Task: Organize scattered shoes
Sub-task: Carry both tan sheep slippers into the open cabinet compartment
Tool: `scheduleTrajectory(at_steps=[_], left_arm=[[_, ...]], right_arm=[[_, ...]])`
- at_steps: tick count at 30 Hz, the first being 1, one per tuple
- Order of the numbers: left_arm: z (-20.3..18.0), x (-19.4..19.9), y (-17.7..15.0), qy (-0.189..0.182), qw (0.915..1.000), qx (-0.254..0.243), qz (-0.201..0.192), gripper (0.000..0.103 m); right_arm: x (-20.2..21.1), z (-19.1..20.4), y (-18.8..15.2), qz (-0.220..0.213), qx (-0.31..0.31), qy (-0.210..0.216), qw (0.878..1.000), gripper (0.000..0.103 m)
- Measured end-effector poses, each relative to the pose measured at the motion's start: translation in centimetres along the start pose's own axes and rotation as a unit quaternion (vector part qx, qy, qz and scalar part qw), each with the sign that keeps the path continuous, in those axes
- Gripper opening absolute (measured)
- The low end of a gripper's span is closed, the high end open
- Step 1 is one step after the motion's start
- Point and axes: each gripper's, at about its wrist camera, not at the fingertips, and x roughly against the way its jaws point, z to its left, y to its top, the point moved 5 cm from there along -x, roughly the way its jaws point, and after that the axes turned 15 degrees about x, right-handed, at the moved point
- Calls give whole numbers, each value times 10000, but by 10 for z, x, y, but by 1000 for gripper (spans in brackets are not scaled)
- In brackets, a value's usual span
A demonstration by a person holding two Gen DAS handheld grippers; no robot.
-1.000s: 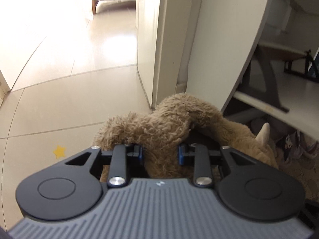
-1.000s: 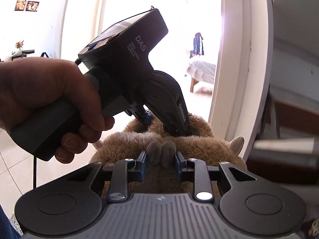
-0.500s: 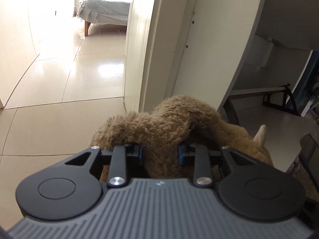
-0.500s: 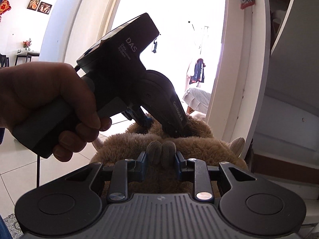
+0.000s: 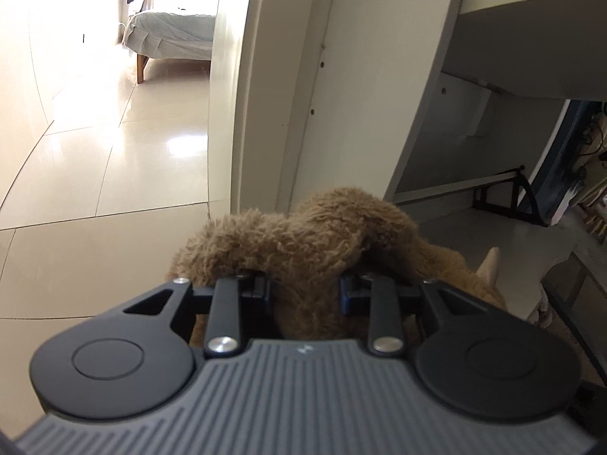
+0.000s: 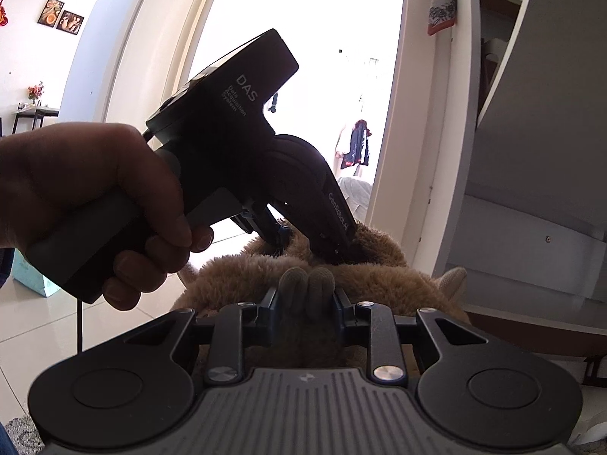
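A brown plush slipper (image 5: 303,235) hangs above the tiled floor beside the shoe cabinet. My left gripper (image 5: 305,288) is shut on its fuzzy rim, the fingertips buried in the pile. In the right wrist view my right gripper (image 6: 306,299) is shut on the brown plush (image 6: 379,284) at two small grey nubs (image 6: 307,284). Just beyond it, a hand (image 6: 95,197) holds the left gripper (image 6: 311,244), which bites the farther fuzzy edge. A pale horn (image 6: 451,280) sticks up at the right. I cannot tell whether this is one slipper or a pair.
The cabinet's white side panel (image 5: 341,94) stands straight ahead, with a pale shelf (image 5: 474,227) and a black bracket (image 5: 508,189) to its right. Glossy tiled floor (image 5: 95,246) runs left toward a bed (image 5: 170,38). A teal box (image 6: 26,276) sits on the floor at left.
Both grippers have risen with the brown plush still in their grip. The cabinet's lower shelf and the shoes under it have dropped out of the left wrist view.
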Motion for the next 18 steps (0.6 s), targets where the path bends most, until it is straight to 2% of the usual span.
scheduleTrajectory(at_steps=[9,18], left_arm=[[-26,20,18,-296,9992,-154,-205,29],[-68,-7,1,-621,9975,-328,98,29]], right_arm=[[36,-13,15,-281,0,-264,9993,29],[51,-44,-8,18,-108,-523,9986,29]])
